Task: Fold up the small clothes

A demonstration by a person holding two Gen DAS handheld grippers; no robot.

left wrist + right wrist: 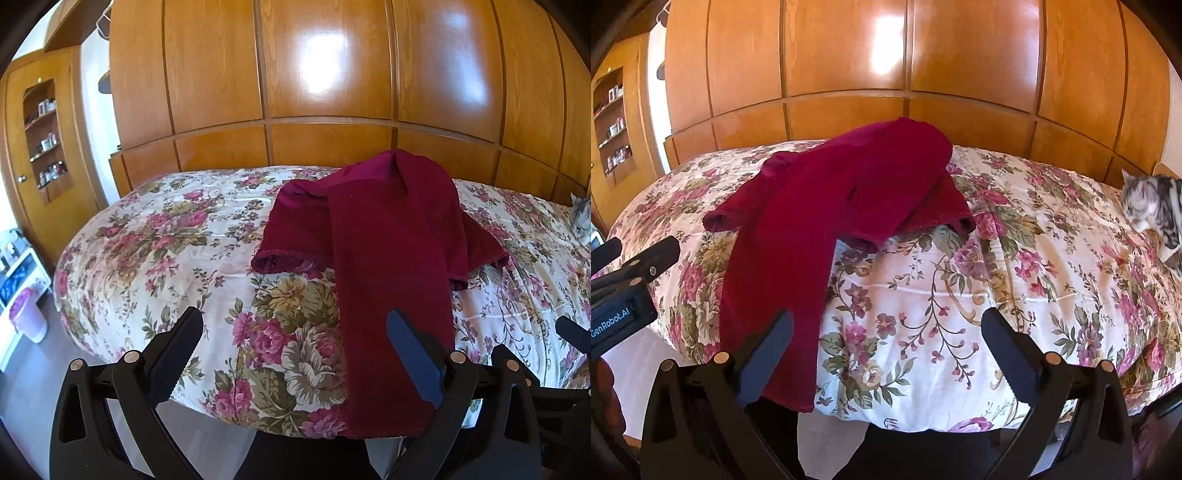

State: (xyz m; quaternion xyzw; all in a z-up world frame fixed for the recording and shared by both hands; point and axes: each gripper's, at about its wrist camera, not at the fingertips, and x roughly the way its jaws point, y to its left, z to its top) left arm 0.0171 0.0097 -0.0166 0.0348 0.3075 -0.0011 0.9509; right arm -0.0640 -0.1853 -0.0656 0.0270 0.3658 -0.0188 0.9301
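Dark red short-sleeved fabric shirt (391,258) lies on a bed covered by a white quilt printed with pink roses (177,236), its body already narrowed into a long strip reaching the near edge, both sleeves sticking out sideways. The left gripper (295,347) hovers over the hem end, jaws spread wide and empty. The right gripper (888,347) hangs just right of the strip, equally wide and empty. A grey tabby cat (1152,206) stands at far right. Folding seems midway; next likely comes pinching the hem and carrying it toward the collar.
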